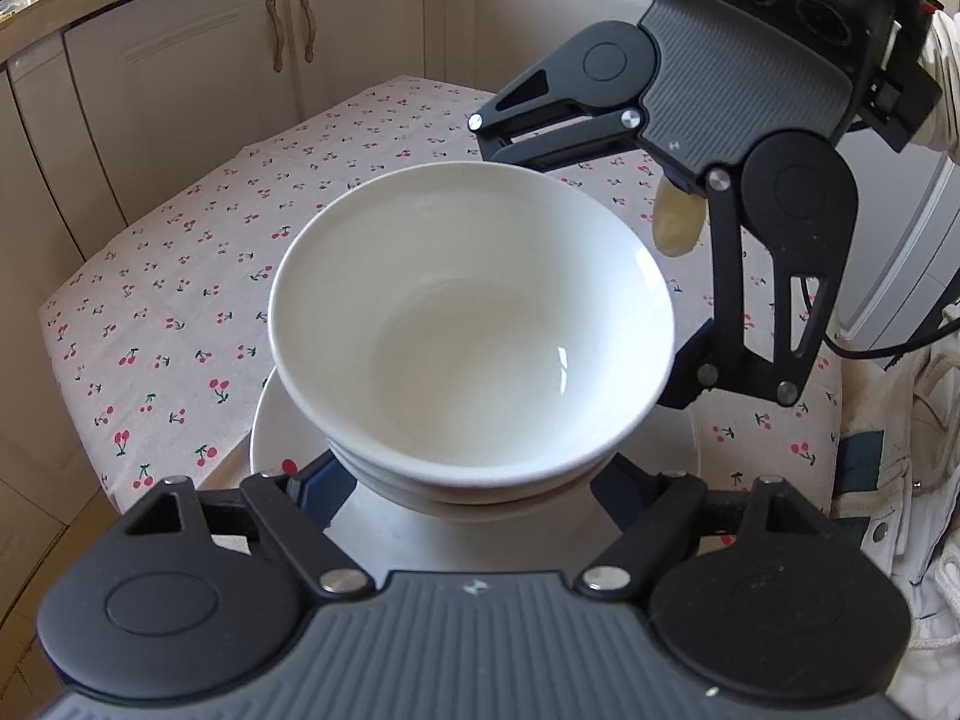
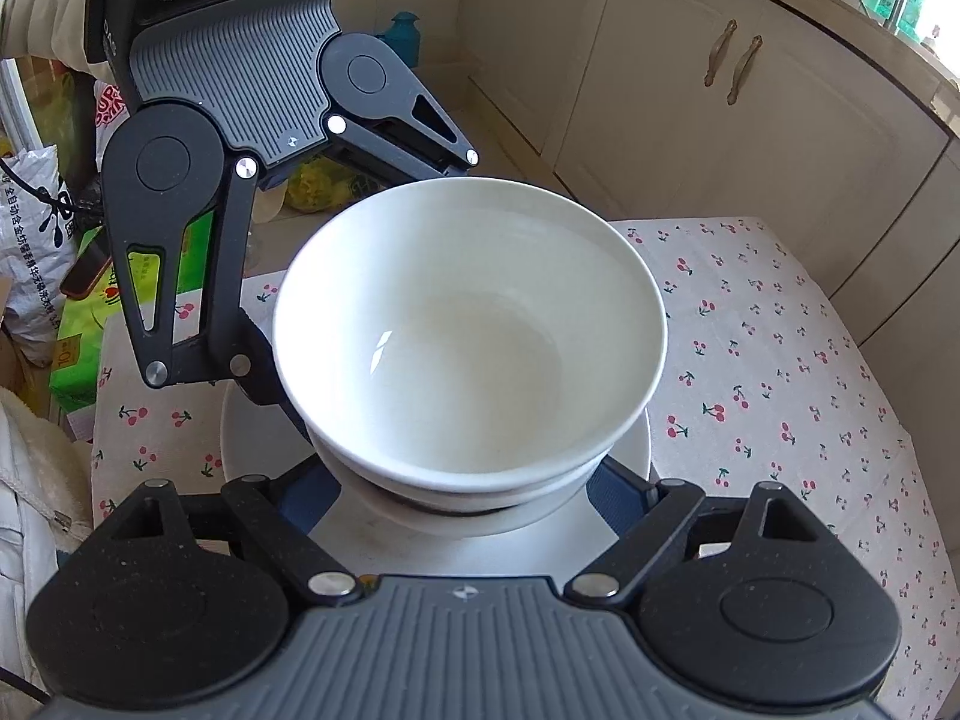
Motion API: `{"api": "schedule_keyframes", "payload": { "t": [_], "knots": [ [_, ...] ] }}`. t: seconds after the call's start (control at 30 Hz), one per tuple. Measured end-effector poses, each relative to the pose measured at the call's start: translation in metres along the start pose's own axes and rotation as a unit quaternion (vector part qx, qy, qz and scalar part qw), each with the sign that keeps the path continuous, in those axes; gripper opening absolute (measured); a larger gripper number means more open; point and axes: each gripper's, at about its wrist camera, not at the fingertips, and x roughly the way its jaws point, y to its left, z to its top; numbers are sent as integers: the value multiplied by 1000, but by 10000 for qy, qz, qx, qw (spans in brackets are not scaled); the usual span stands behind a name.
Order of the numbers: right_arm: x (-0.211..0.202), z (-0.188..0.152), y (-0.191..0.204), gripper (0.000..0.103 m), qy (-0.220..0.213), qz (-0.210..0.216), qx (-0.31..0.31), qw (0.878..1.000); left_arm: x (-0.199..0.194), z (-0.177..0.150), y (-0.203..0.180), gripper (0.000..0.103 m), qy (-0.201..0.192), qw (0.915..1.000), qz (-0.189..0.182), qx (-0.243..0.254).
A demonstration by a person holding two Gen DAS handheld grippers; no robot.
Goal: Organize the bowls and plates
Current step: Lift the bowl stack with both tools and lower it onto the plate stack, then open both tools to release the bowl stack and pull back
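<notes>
Only in the left wrist view: a long stretch of cherry tablecloth [image 1: 180, 312] off to the left, with cream cupboard doors [image 1: 198, 60] behind. Only in the right wrist view: a printed bag [image 2: 30, 228], a green box [image 2: 78, 324] and a teal bottle [image 2: 403, 30] on the left side, past the table edge.

In both views, right in the middle: a white top bowl [image 1: 474, 324] sitting inside a second white bowl [image 1: 384, 480], both on a white plate [image 1: 270, 438], all on the tablecloth.

Left gripper [image 1: 468, 489]: jaws spread wide, one blue pad on each side of the lower bowl, down low by the plate. Very close to the bowl; no way to tell about touching or not. Top bowl just ahead and above the pads.

Right gripper [image 2: 462, 498]: same thing from the other side. Jaws wide, one pad left and one pad right of the lower bowl, again too close to tell about touching. Crossed with the left gripper, so four fingers around the one stack.

Bowls: round, deep, plain white, shiny, with nothing inside. A small bright glint on the inner wall. Plate: flat, white, wider than the bowls, partly in shadow.
</notes>
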Motion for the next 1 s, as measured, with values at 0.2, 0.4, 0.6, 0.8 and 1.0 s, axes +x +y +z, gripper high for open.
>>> {"api": "schedule_keyframes", "payload": {
  "t": [0.2, 0.4, 0.6, 0.8, 1.0],
  "knots": [
    [-8, -2, 4, 98, -122, -59, 154, 9998, -4, -4, -5, 86, -155, 9997, 166, -35],
    [-26, -7, 14, 101, -288, -237, 288, 9989, -26, -10, -18, 97, -513, 9969, 523, -280],
    [-48, -22, 33, 103, -367, -627, 622, 9954, -54, -18, -56, 102, -920, 9845, 1458, -321],
    [-73, -42, 49, 103, -434, -1511, 1951, 9681, -72, -23, -102, 102, -1445, 9519, 2403, -1235],
    [-100, -69, 75, 103, -444, -2626, 3361, 9034, -77, -15, -145, 102, -1430, 9080, 2983, -2570]
  ]
}}
